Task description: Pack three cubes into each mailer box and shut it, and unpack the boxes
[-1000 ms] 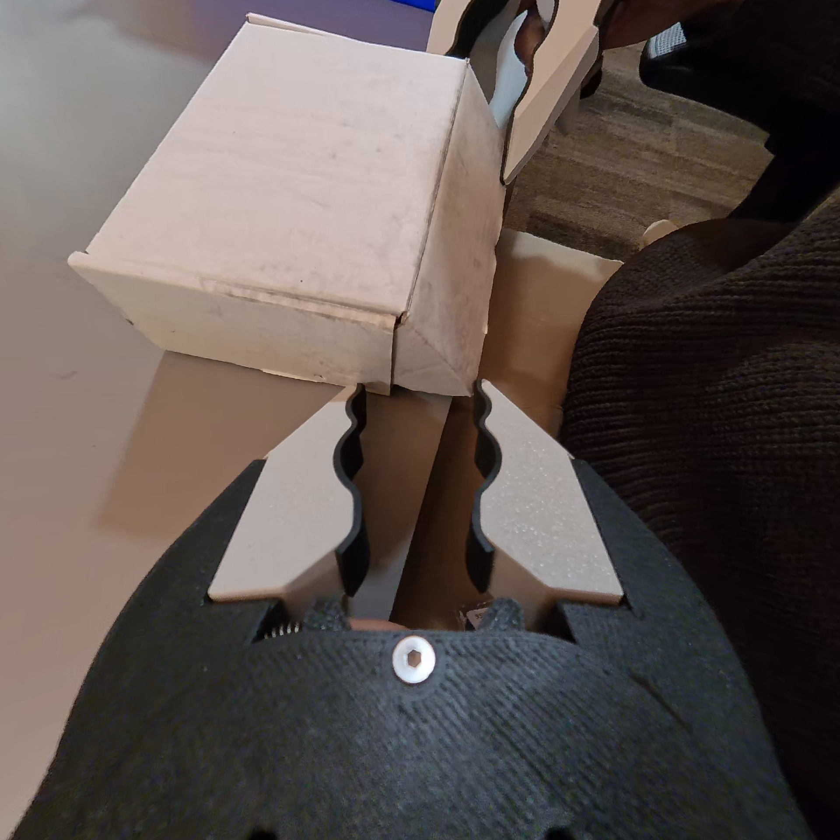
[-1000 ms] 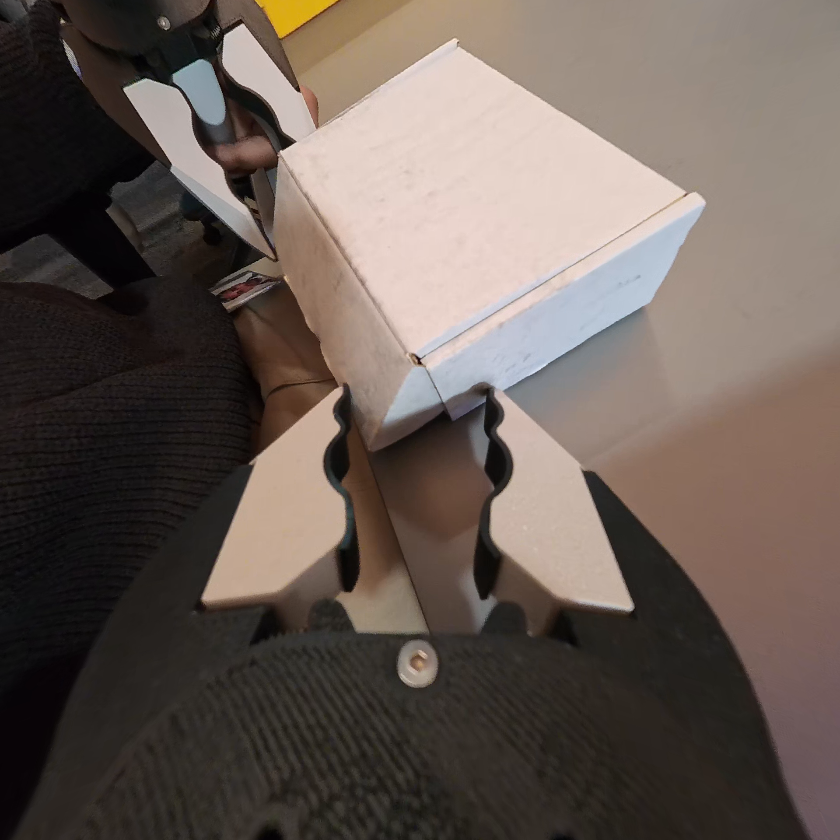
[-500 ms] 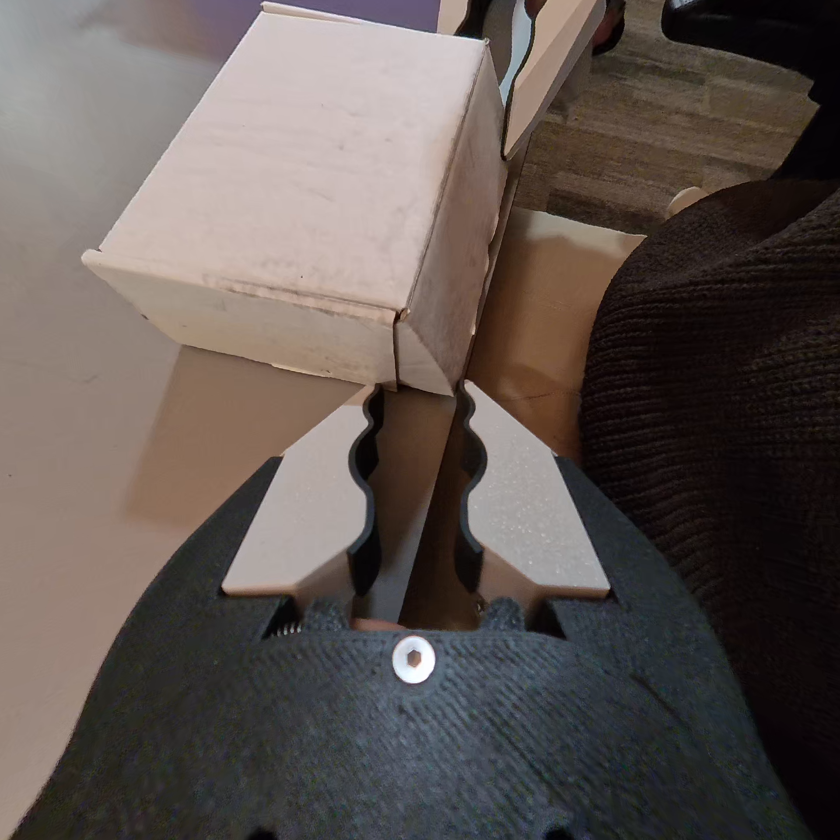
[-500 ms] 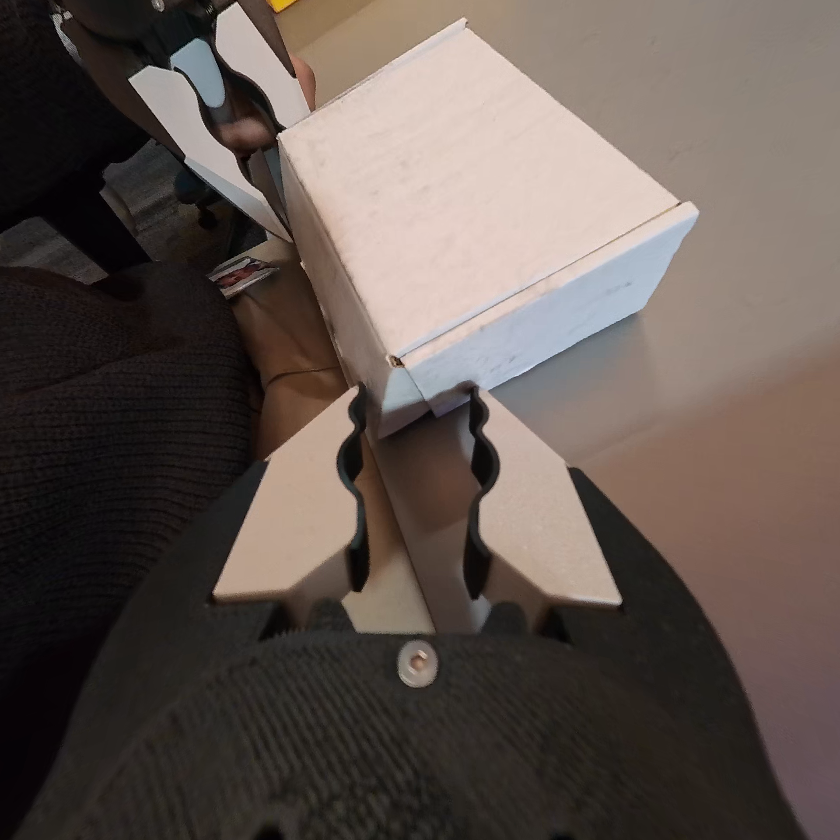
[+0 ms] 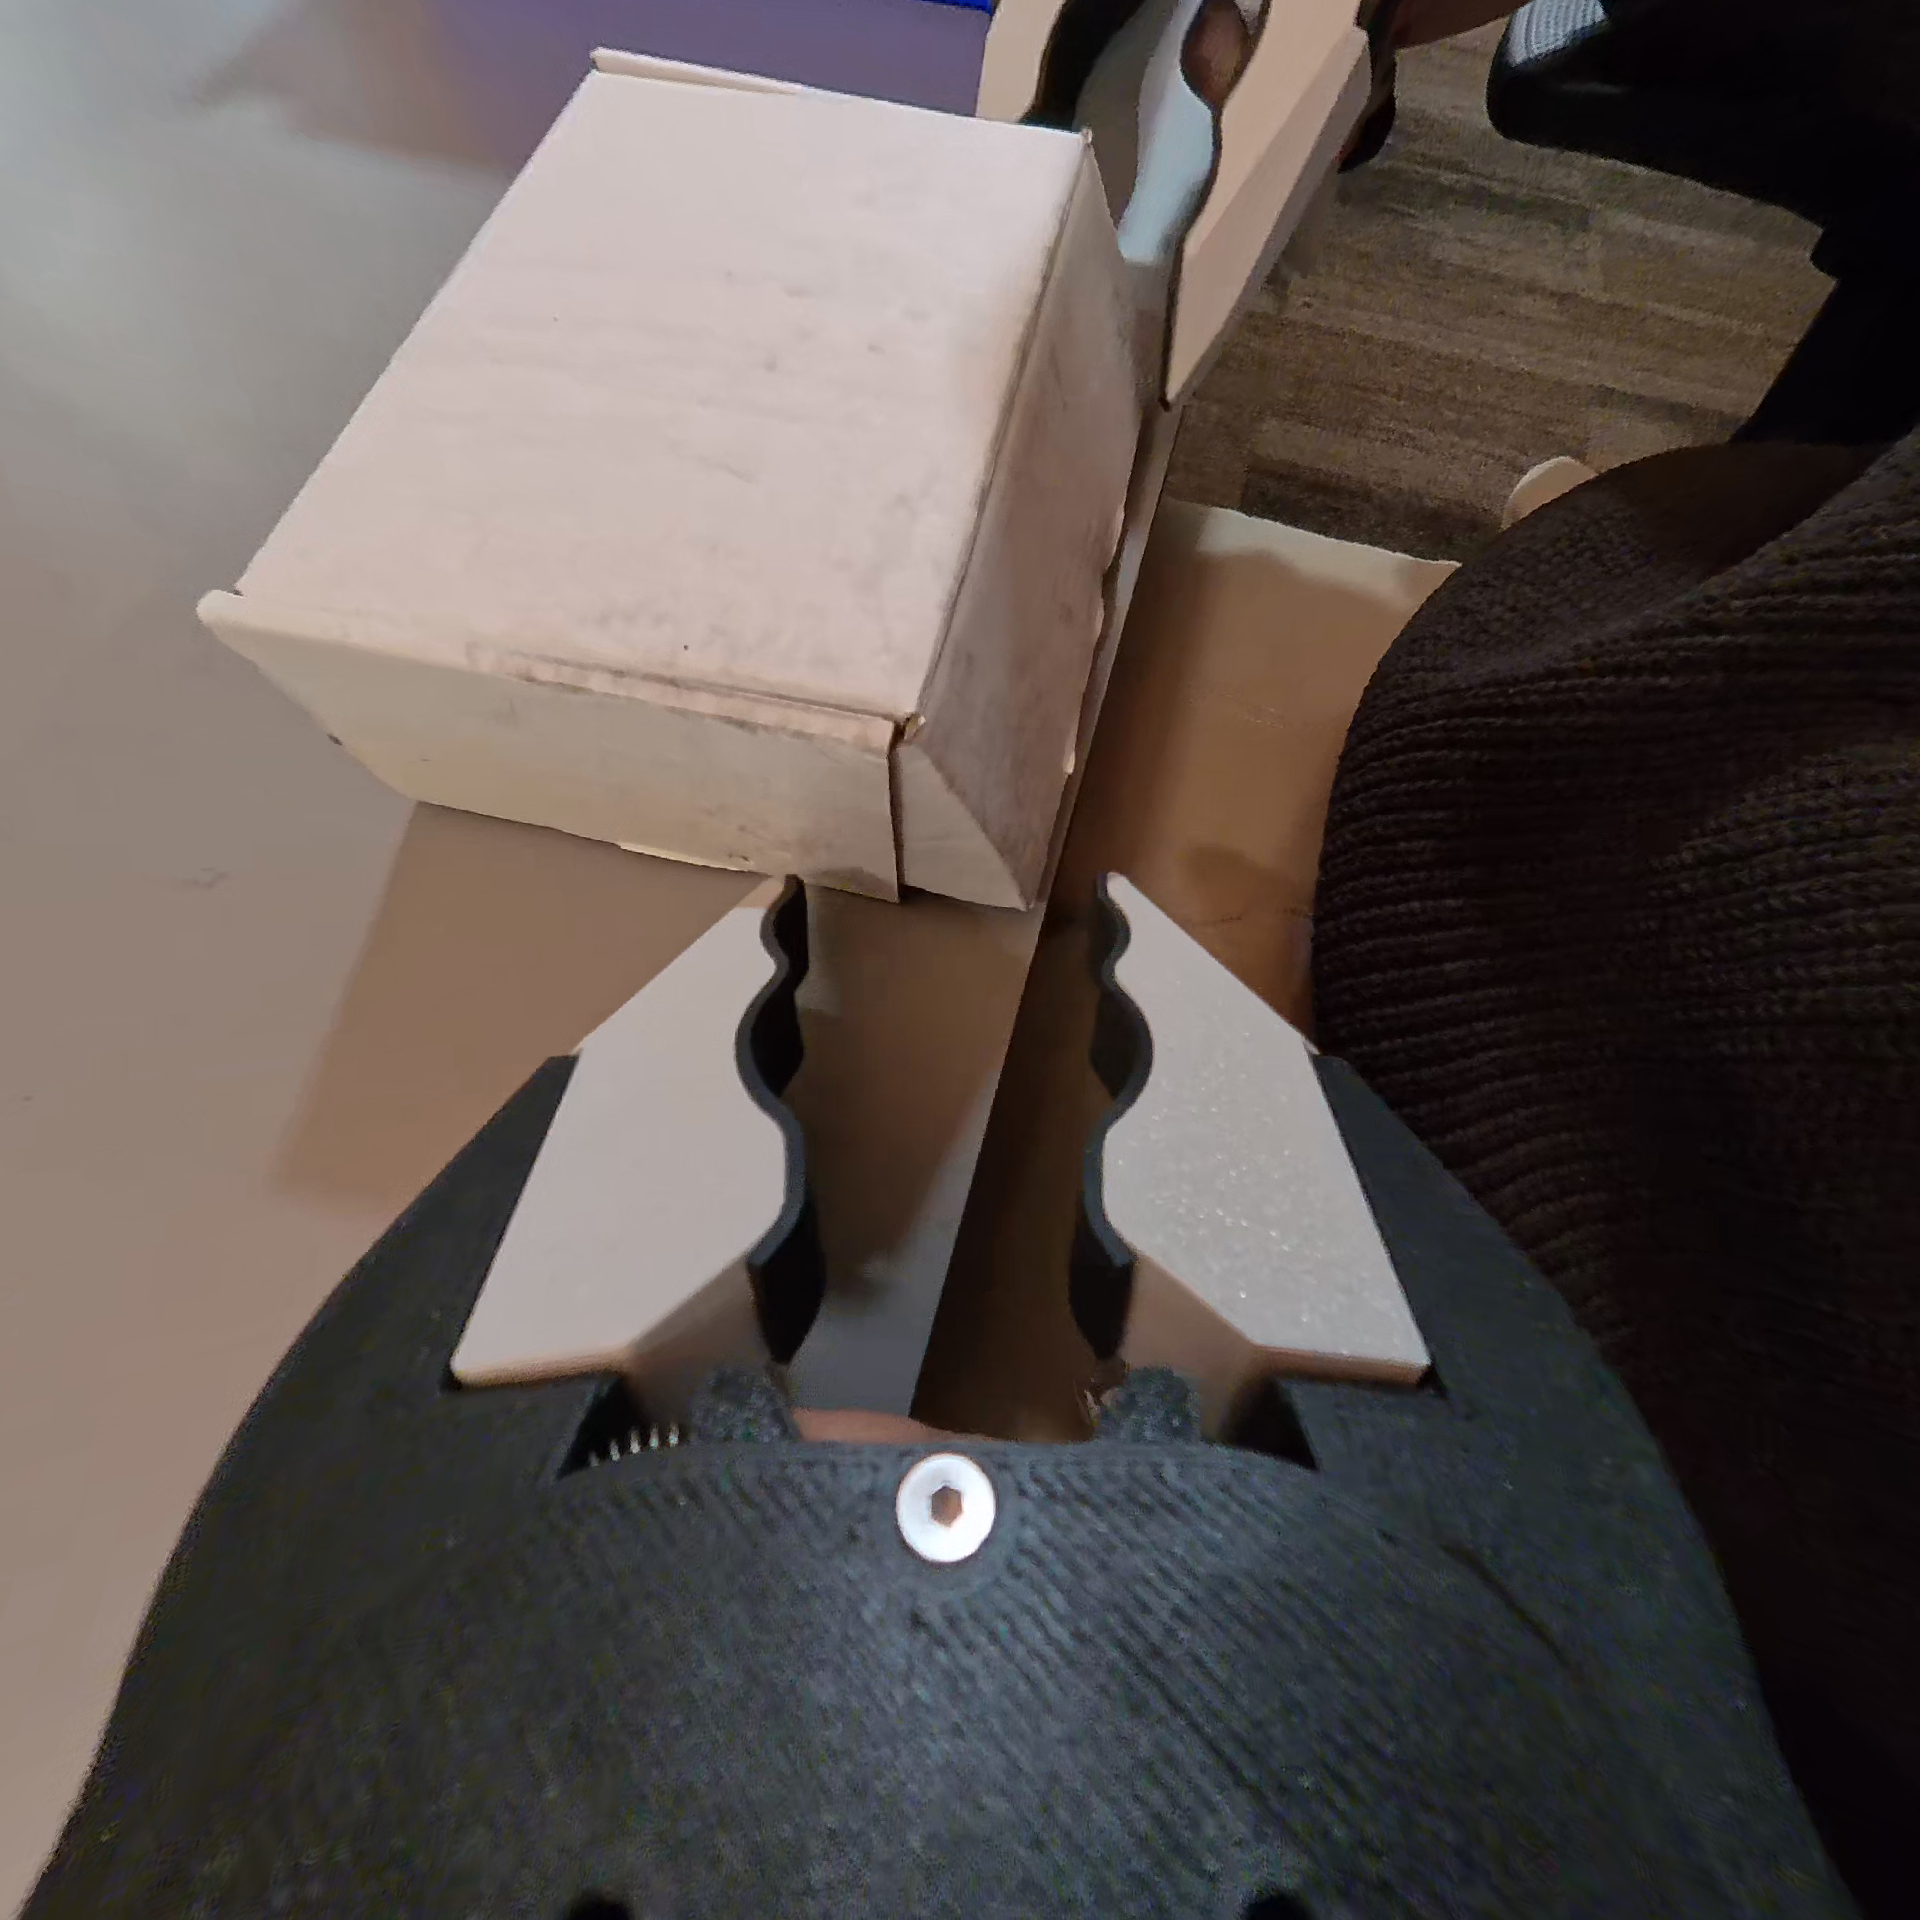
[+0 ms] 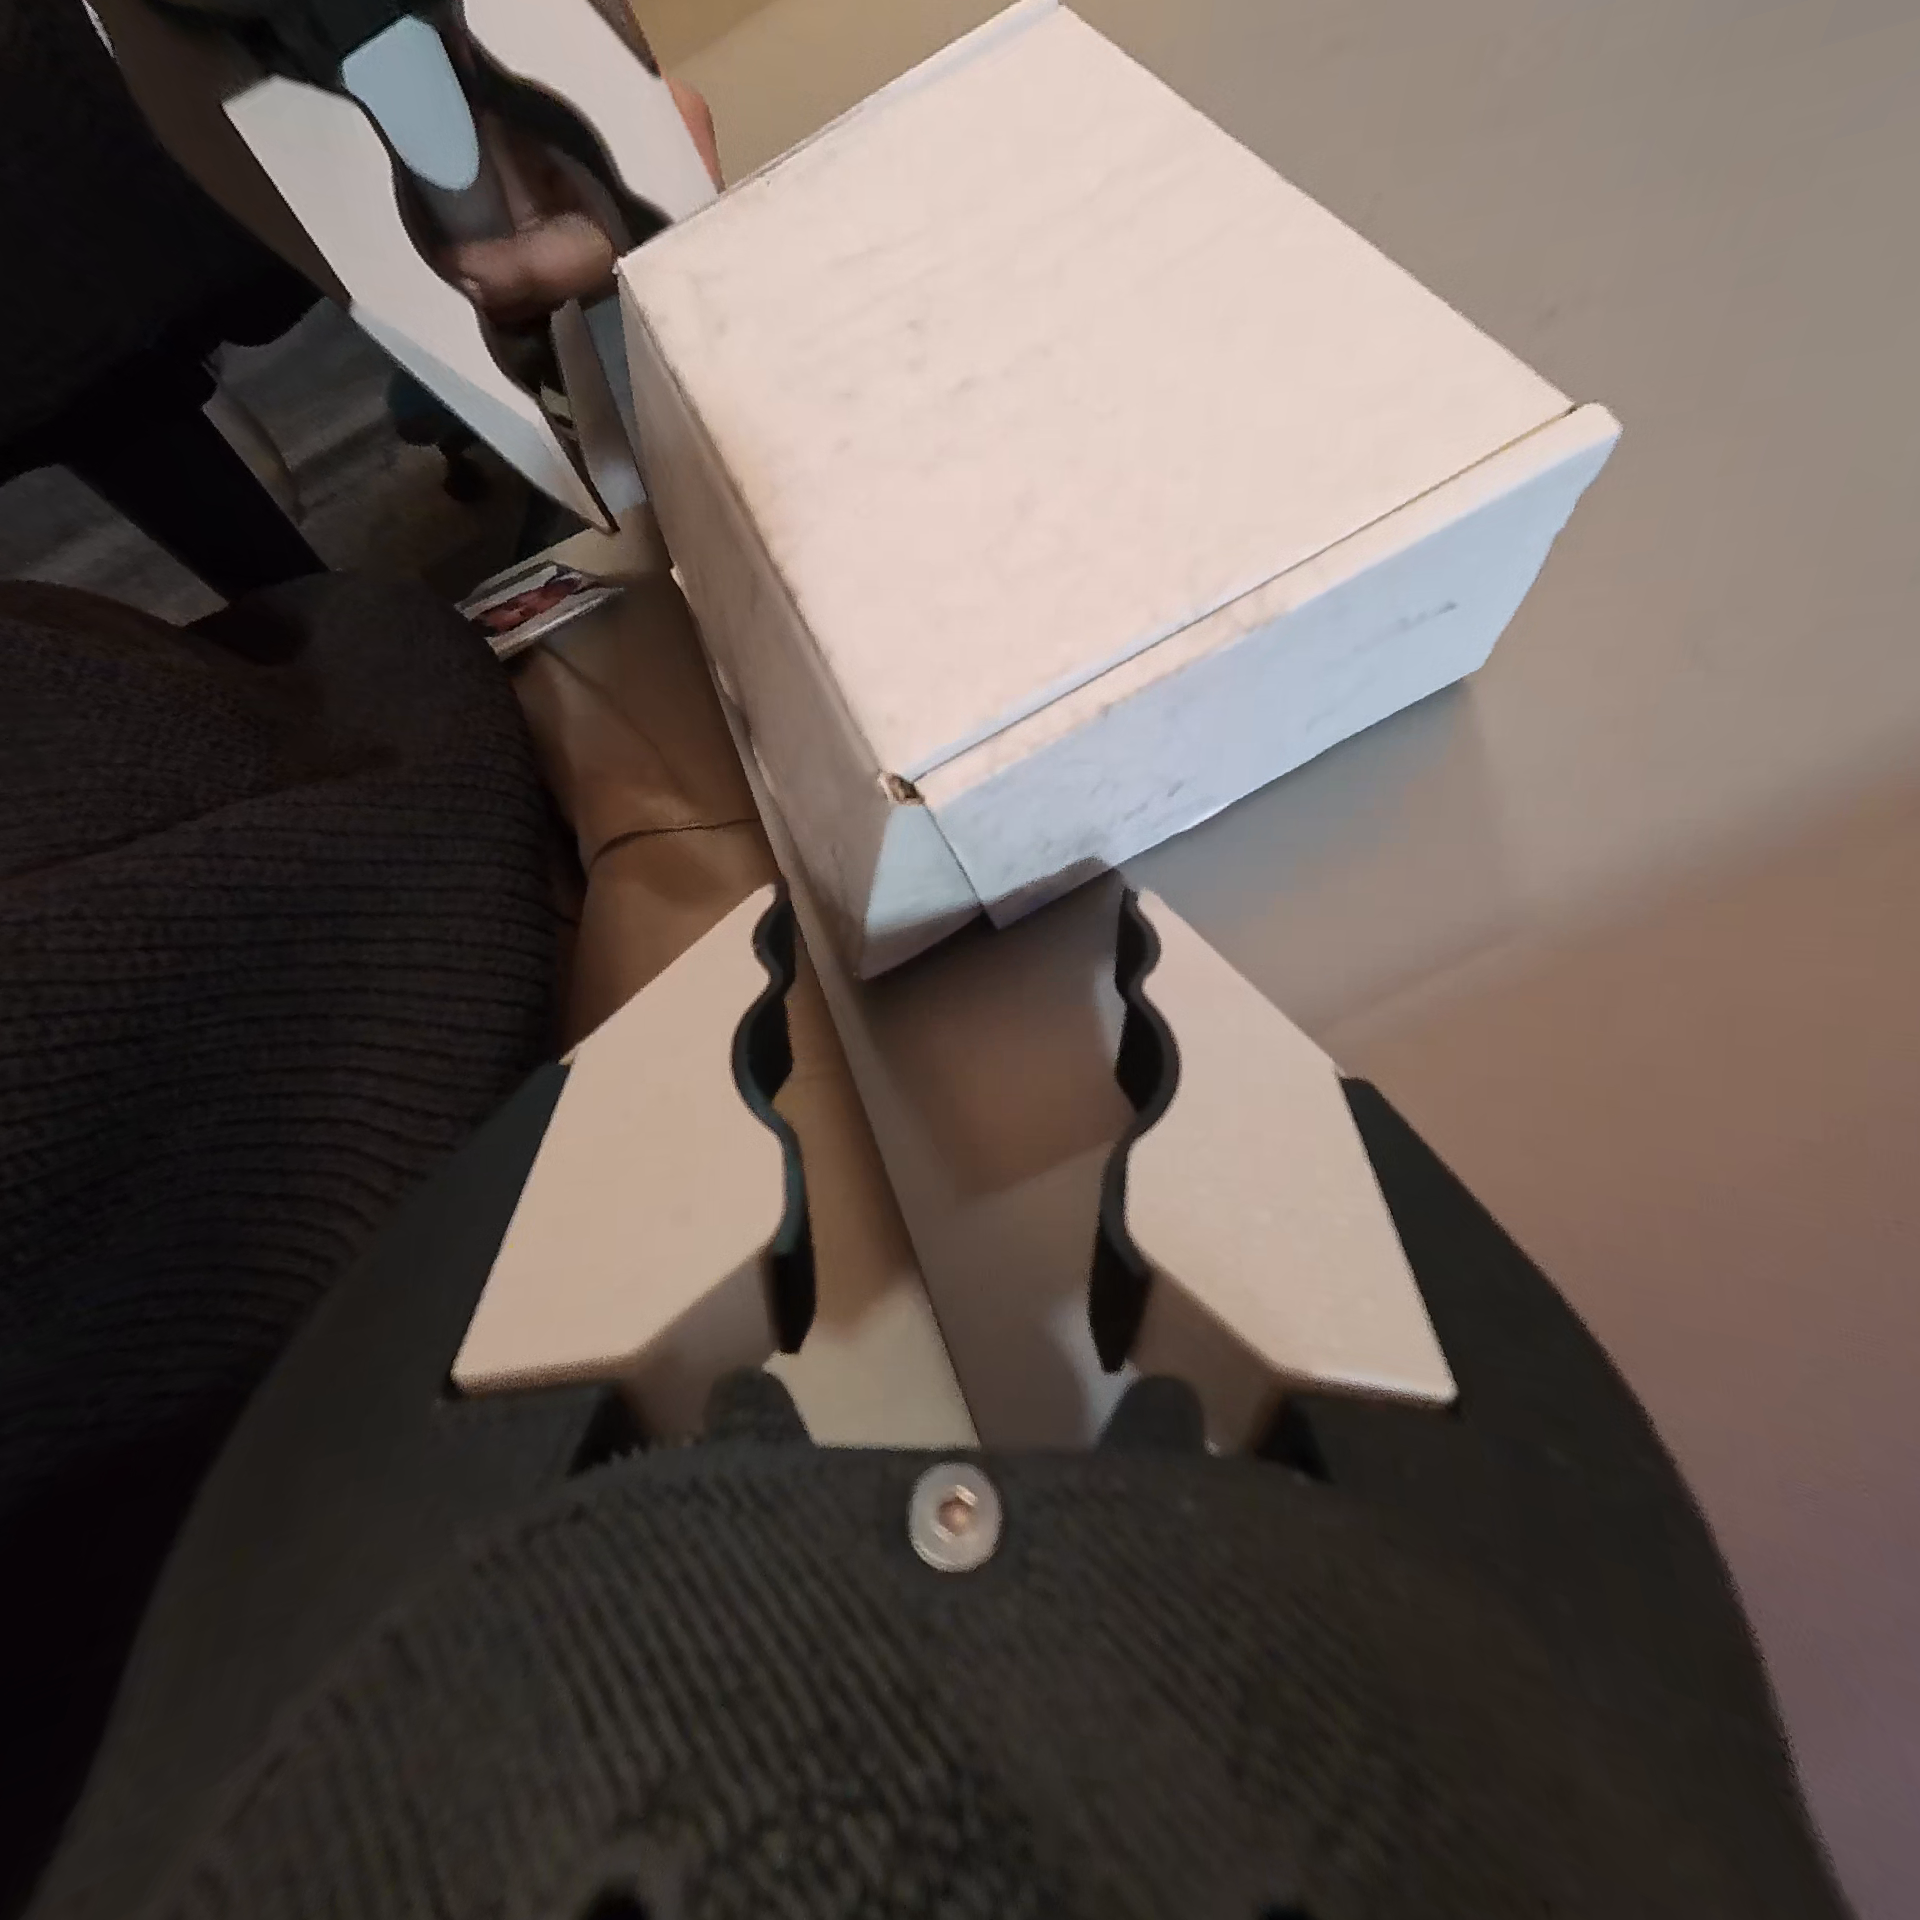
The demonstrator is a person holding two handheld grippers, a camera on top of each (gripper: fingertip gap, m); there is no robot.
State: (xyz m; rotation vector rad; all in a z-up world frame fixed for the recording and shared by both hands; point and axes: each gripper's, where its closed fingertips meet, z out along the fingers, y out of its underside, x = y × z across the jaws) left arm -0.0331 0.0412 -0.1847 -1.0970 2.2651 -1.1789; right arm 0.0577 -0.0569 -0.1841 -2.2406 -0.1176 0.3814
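Mailer box point(image 5: 707, 436): white cardboard, lid down and shut, resting on the surface at its near edge; fills the upper middle of the left wrist view and the upper right of the right wrist view point(image 6: 1039, 416). One lower corner points toward each camera.
Box lid: front flap tucked down along the long side; light scuffs and smudges on top.
Surface point(image 5: 156, 935): plain grey-tan, matte; the box's shadow falls on it toward the lower frame.
Left hand-held gripper point(image 5: 945, 904): lower centre of its own view, both fingers spread apart with nothing between them; the tips sit just short of the box's near corner, and contact cannot be told. It also shows at the upper left of the right wrist view point(image 6: 582, 364), beside the box's far end.
Right hand-held gripper point(image 6: 956, 914): lower centre of its own view, fingers parted and empty; the box's near corner lies just ahead of the gap. It shows too at the top of the left wrist view point(image 5: 1164, 249), close against the box's far side wall.
Dark knitted sleeve point(image 5: 1662, 935): right side of the left wrist view; left side of the right wrist view point(image 6: 208, 935).
Floor point(image 5: 1455, 343): wood-look planks, upper right of the left wrist view, beyond the surface's edge.
Cubes: none visible.
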